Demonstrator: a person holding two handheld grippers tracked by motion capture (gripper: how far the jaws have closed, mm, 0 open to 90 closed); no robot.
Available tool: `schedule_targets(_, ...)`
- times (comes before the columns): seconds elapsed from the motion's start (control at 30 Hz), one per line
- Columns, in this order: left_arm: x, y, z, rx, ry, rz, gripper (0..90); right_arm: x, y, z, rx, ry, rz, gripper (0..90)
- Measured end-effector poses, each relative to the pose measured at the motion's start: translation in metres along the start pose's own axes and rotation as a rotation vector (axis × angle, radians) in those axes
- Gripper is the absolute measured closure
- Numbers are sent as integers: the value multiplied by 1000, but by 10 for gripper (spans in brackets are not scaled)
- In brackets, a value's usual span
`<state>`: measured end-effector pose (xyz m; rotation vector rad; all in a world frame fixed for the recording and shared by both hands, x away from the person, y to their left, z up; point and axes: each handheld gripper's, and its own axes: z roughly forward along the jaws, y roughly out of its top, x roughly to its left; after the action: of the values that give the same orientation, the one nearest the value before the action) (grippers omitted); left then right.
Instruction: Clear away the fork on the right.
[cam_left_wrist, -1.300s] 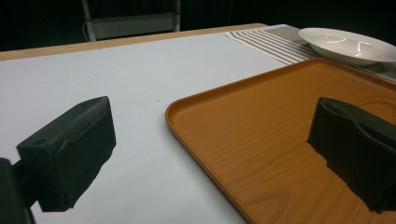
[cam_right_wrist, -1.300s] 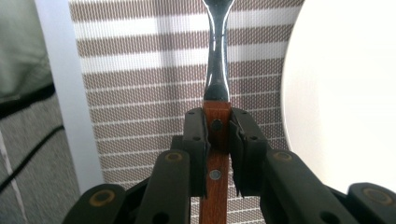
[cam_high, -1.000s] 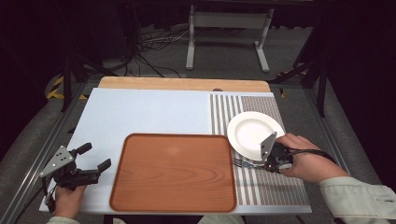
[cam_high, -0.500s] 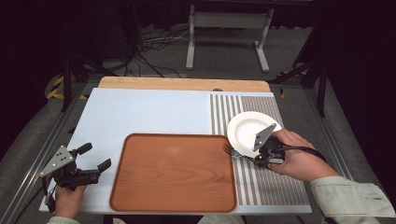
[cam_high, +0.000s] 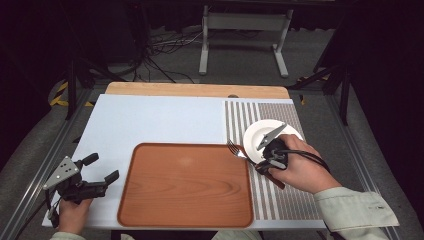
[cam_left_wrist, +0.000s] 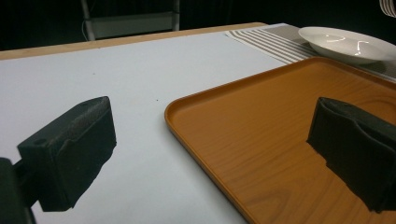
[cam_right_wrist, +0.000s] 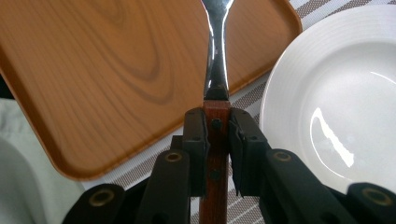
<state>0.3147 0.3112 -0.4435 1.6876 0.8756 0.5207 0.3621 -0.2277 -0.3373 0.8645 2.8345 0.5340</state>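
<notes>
My right gripper (cam_high: 262, 161) is shut on a fork (cam_high: 236, 150) with a reddish wooden handle (cam_right_wrist: 215, 135). Its metal neck (cam_right_wrist: 216, 51) points out over the right edge of the brown wooden tray (cam_high: 186, 184). In the high view the fork's tines hang just above the tray's upper right corner, beside the white plate (cam_high: 260, 134). The plate (cam_right_wrist: 336, 93) lies to the right of the fork in the right gripper view. My left gripper (cam_high: 95, 181) stands open at the table's left front, its jaws wide apart and nothing between them. The tray's left rim (cam_left_wrist: 187, 126) runs between them.
A striped grey placemat (cam_high: 280, 190) lies under the plate on the right of the pale blue table surface (cam_high: 160, 120). A wooden strip (cam_high: 195, 90) runs along the far edge. Beyond it stand a metal frame (cam_high: 242, 30) and cables (cam_high: 160, 50) on the floor.
My right gripper has lifted the fork off the placemat and carried it left toward the tray's corner. The left gripper has stayed put.
</notes>
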Motion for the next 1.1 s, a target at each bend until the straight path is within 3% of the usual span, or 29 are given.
schedule_targets(0.1, 0, 0, 0, -4, 2, -1, 18, 2, 5, 2, -10, 3, 43, 784)
schedule_targets(0.23, 0, 0, 0, -4, 1, 0, 18, 7, 12, 4, -34, 25, 138, 784)
schedule_targets(0.47, 0, 0, 0, 0, -1, 2, 18, 15, 20, 9, -39, 34, 216, 784)
schedule_targets(0.53, 0, 0, 0, -2, 0, 1, 18, 16, 22, 11, -31, 17, 232, 785)
schedule_targets(0.77, 0, 0, 0, -2, -1, 2, 18, 19, 28, 17, -17, 48, 321, 784)
schedule_targets(0.8, 0, 0, 0, -2, -1, 2, 18, 19, 28, 17, -17, 48, 321, 784)
schedule_targets(0.83, 0, 0, 0, -2, -2, 2, 18, 21, 30, 21, -6, 41, 356, 784)
schedule_targets(0.93, 0, 1, 0, -4, -3, 1, 18, 25, 32, 25, 0, 30, 394, 784)
schedule_targets(1.1, 0, 1, 0, -8, -2, 1, 18, 30, 35, 34, 18, 29, 435, 784)
